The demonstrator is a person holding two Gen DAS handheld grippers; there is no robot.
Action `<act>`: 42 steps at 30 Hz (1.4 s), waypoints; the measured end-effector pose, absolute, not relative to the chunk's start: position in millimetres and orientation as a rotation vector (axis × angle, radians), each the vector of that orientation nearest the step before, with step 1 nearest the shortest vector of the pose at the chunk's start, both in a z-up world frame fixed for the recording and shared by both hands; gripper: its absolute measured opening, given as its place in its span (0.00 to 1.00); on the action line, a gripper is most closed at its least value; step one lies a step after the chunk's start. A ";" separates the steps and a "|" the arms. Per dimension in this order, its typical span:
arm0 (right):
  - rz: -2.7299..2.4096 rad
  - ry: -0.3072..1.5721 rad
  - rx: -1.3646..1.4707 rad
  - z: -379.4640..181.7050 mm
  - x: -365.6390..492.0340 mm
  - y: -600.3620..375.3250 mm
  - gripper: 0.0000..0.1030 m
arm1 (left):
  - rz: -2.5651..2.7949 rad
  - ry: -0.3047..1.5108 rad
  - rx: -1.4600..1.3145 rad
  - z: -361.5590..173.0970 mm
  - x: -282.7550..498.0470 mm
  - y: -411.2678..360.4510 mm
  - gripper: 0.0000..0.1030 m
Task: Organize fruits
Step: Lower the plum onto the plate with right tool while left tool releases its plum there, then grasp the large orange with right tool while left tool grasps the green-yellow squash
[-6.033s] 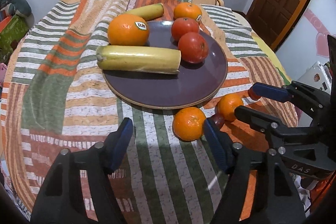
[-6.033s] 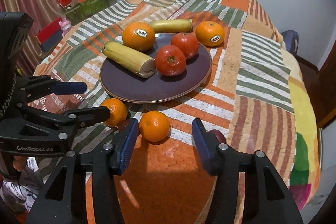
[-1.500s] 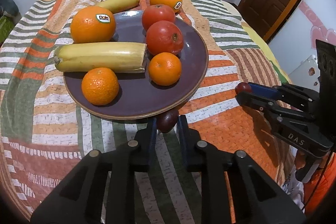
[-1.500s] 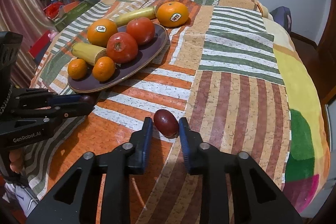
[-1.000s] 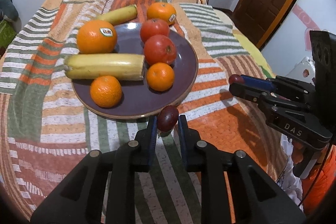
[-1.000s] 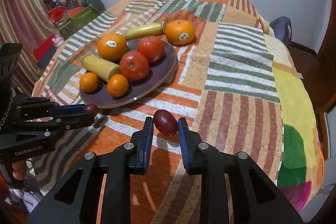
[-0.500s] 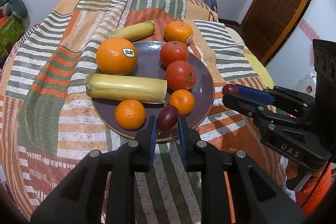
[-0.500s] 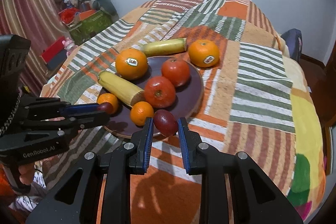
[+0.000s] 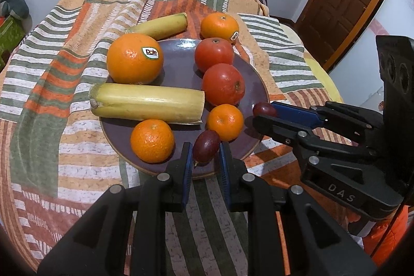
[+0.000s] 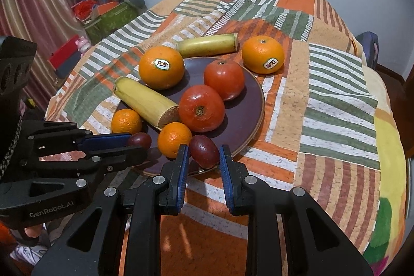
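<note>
The striped cloth (image 9: 46,84) is being covered by a purple plate (image 9: 254,80) crowded with oranges, tomatoes and a banana (image 9: 147,101). Over its near rim, a dark plum (image 9: 205,146) is being held in the left gripper (image 9: 204,159), and another plum (image 10: 204,151) in the right gripper (image 10: 203,162).

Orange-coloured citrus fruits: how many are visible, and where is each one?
4. The big Dole orange and two small mandarins lie on the plate; another stickered orange sits on the cloth beyond the plate. None seems hidden.
</note>
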State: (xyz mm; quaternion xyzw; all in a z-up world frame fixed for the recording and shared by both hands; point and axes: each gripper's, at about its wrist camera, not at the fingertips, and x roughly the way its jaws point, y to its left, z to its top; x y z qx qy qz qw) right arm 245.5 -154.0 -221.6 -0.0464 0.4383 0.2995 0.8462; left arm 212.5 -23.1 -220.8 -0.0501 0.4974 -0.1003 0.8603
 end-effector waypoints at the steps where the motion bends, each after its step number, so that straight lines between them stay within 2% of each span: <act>1: 0.631 0.925 -0.099 -222.3 245.6 -153.9 0.22 | -0.209 1.044 -0.105 -221.3 212.4 -22.9 0.19; 6: 0.624 0.924 -0.107 -221.2 246.6 -151.9 0.22 | -0.200 1.046 -0.100 -223.4 212.4 -22.5 0.19; 11: 0.618 0.932 -0.093 -221.9 248.7 -153.4 0.37 | -0.199 1.042 -0.104 -221.7 211.4 -19.5 0.20; 25: 0.579 0.847 -0.066 -191.9 254.4 -167.0 0.37 | -0.165 0.917 -0.099 -172.5 208.6 5.0 0.20; 36: 0.541 0.768 -0.066 -166.5 278.1 -170.0 0.37 | -0.122 0.836 -0.061 -138.3 245.0 24.2 0.22; 42: 0.539 0.751 -0.073 -163.6 291.3 -163.5 0.37 | -0.120 0.827 -0.031 -135.7 269.8 25.5 0.26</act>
